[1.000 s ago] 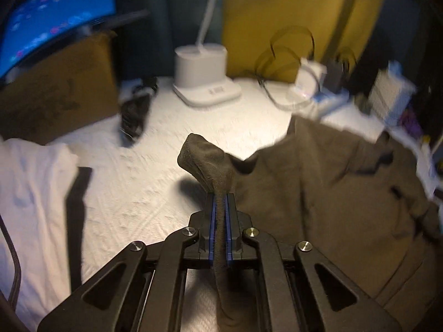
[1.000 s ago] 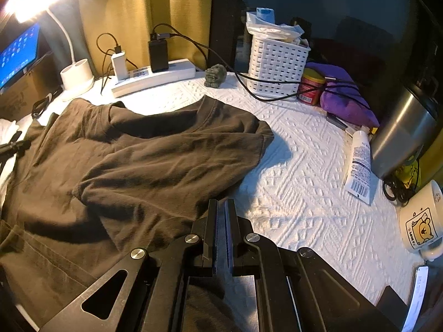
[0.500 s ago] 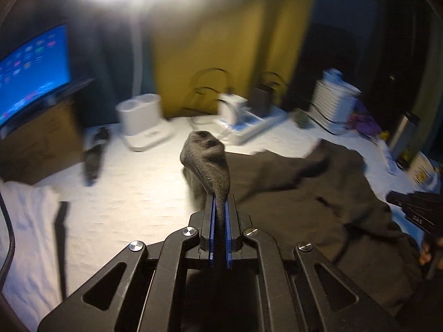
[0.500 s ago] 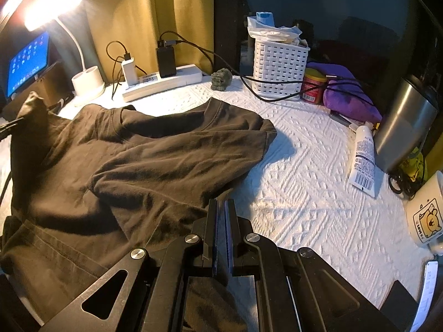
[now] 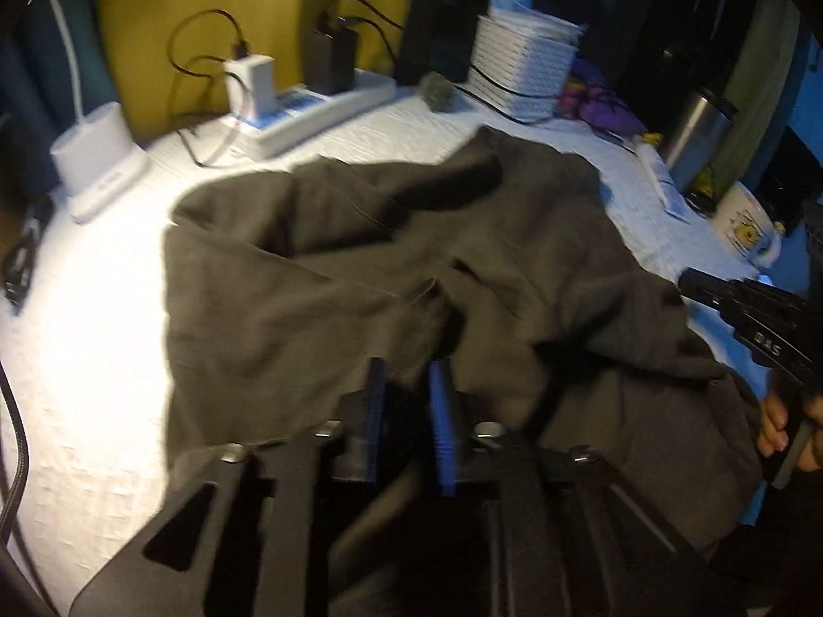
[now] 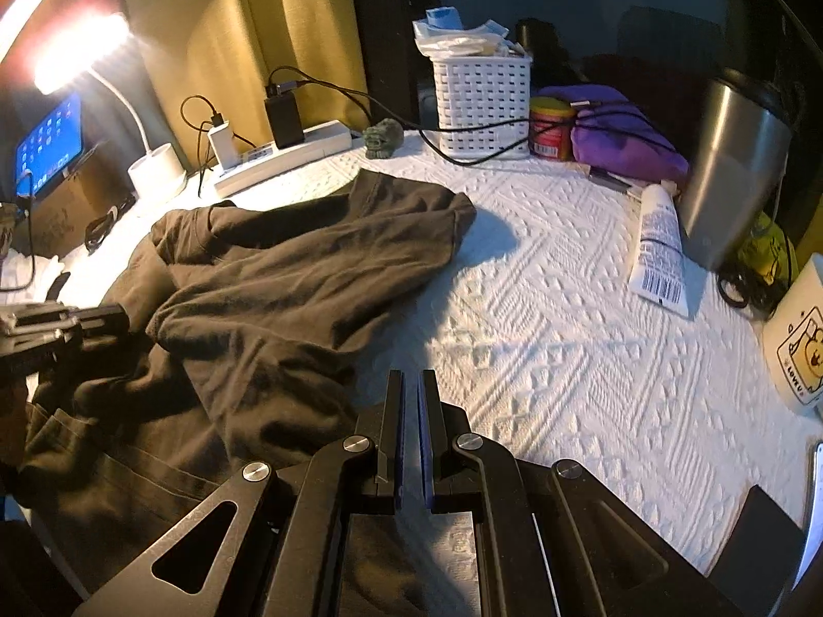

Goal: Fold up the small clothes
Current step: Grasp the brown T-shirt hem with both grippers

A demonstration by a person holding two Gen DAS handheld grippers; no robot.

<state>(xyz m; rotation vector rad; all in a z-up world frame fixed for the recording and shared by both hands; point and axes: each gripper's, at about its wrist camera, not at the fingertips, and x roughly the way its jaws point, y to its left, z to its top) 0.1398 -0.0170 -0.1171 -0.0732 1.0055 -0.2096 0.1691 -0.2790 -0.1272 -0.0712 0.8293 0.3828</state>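
The left gripper (image 5: 406, 380) is spread above the shirt (image 5: 360, 277); the right gripper (image 6: 410, 396) is nearly closed, empty.

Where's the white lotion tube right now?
In the right wrist view, the white lotion tube lies flat on the white quilted cover, far right, against the foot of the steel tumbler and apart from the dark T-shirt.

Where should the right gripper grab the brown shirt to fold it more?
Probably the free sleeve corner of the brown shirt, coming in from the right over the bare white cover. That edge lies flat and single, while the middle is bunched.
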